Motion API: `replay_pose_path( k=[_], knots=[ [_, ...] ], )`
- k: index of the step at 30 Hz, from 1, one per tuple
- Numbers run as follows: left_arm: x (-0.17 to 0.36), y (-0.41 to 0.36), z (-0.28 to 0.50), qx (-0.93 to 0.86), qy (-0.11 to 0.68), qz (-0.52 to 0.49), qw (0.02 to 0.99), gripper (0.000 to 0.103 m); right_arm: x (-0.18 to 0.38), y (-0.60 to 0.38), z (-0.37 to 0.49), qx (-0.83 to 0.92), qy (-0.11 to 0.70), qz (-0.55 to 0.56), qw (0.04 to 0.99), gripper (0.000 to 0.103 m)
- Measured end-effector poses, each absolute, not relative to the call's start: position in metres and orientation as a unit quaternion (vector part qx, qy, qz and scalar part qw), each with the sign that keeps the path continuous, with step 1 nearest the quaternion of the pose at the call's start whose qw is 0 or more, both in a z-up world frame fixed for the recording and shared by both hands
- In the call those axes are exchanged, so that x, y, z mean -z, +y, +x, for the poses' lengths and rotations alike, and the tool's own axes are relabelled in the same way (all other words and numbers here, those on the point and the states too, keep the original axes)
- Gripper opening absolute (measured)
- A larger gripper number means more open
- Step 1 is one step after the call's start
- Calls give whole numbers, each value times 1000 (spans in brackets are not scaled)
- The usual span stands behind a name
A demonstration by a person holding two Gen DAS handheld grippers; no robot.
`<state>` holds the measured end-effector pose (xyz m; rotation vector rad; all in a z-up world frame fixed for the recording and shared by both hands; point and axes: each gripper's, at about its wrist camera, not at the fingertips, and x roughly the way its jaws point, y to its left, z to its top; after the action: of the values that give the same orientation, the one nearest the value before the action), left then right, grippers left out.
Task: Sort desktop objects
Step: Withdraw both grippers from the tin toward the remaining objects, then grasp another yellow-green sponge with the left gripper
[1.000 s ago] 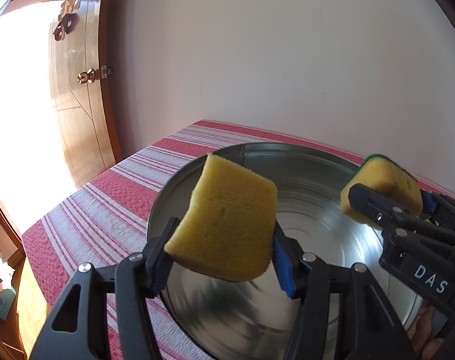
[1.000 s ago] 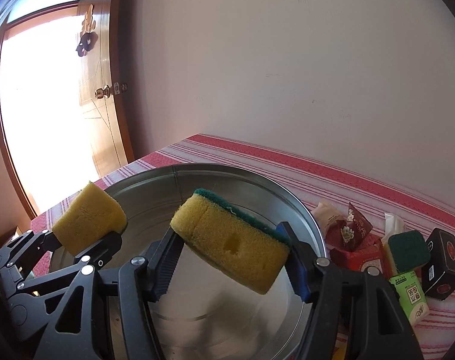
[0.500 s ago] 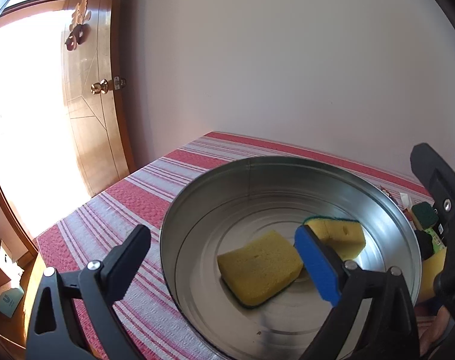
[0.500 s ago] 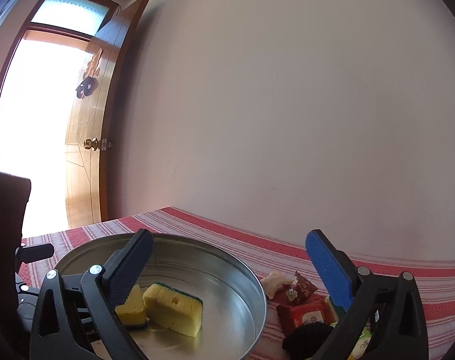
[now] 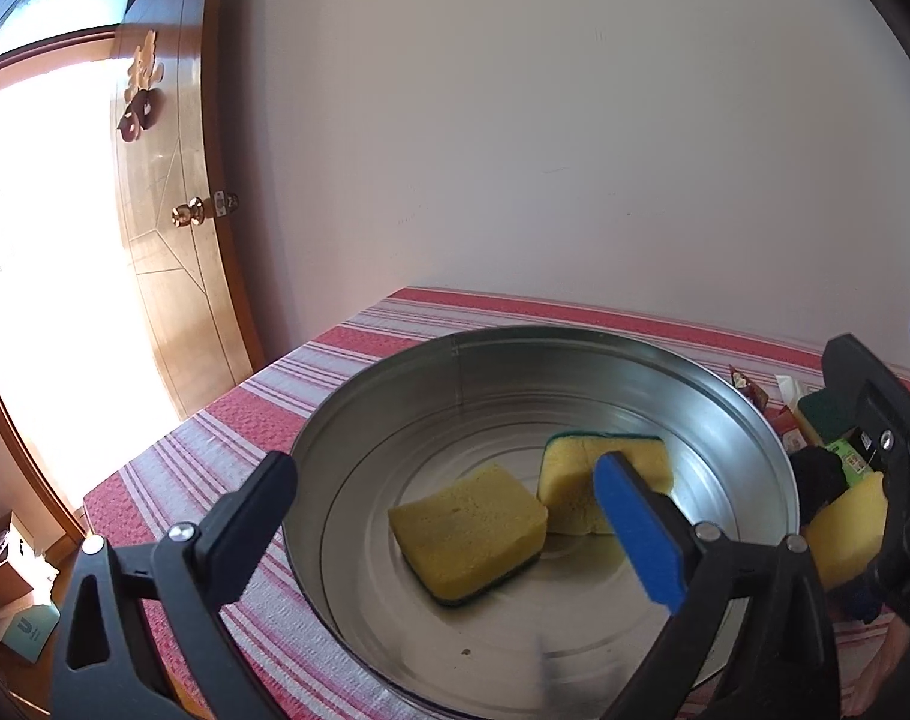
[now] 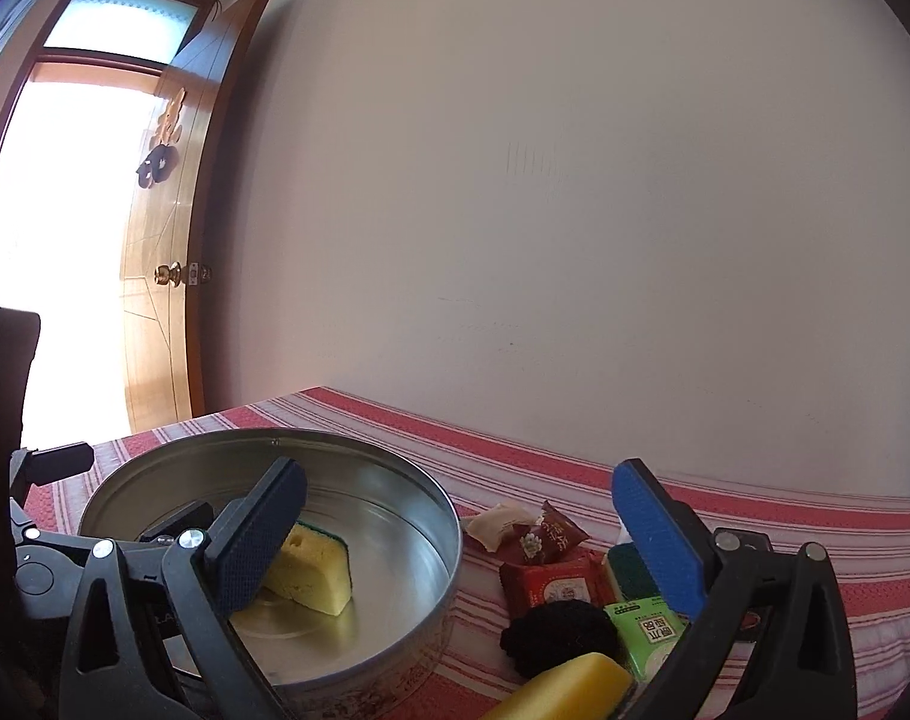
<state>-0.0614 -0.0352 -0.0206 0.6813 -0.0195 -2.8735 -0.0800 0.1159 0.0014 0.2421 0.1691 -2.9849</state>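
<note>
Two yellow sponges with green backs lie in a round metal basin (image 5: 748, 420): one flat (image 5: 469, 531), one leaning beside it (image 5: 580, 474). My left gripper (image 5: 449, 525) is open and empty above the basin's near side. My right gripper (image 6: 472, 540) is open and empty, raised to the right of the basin (image 6: 431, 498); one sponge (image 6: 317, 570) shows there. Right of the basin lie another yellow sponge (image 6: 574, 684), a black scrubber (image 6: 553, 630), a green pack (image 6: 649, 630), red packets (image 6: 550, 585) and a green-topped sponge (image 6: 631, 567).
The table has a red and white striped cloth (image 5: 215, 438). A white wall stands behind it. A wooden door (image 5: 179, 240) stands open at the left, and boxes (image 5: 17, 600) sit on the floor below the table's left edge.
Both grippers opened and let their sponges drop into the basin. Both then rose and drew back; the right one swung right toward the pile of items.
</note>
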Motion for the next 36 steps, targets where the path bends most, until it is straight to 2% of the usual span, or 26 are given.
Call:
replay_pose_path(
  k=[5,12,17,36],
  knots=[
    [20,-19,-56,972,-11,224,67,101,-1,138,-84,994,54,94,27,103],
    [24,13,-48,976,-36,215,21,101,11,187,-105,984,26,168,-53,103],
    [22,32,-44,977,-47,210,-3,101,14,213,-108,979,-12,192,-64,103],
    [25,118,-38,963,-124,207,-125,101,17,275,-96,970,-54,211,-106,103]
  ],
)
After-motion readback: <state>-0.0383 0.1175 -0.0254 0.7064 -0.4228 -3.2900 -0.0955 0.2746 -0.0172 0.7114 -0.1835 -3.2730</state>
